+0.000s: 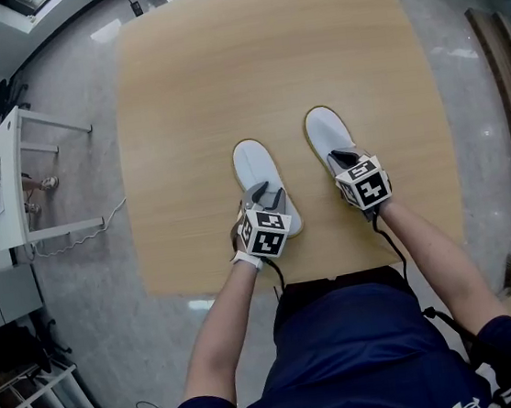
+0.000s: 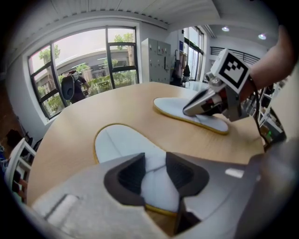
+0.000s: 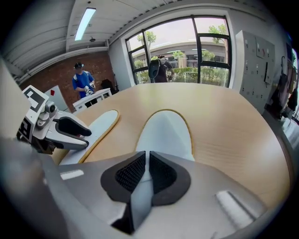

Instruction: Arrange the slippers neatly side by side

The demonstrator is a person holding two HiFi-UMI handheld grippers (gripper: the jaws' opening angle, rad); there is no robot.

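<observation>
**Both slippers held at the heel, not yet level**

Your L gripper (image 1: 263, 191) has its fingers part-closed on the heel fabric of the L slipper (image 1: 252, 162). R gripper (image 1: 343, 156) fingers are nearly together, pinching the R slipper (image 1: 322, 128), which sits farther & to the right on the worktop (image 1: 186, 87). Slide, don't lift: bring the R one nearer & left till heels are level, soles parallel w/ a slim gap.

Navy short-sleeved shirt (image 1: 367, 360); grey left tool (image 1: 259, 192) and right tool (image 1: 342, 156) bear black pads (image 3: 131, 173) and black-and-white marker cubes (image 1: 267, 234).
</observation>
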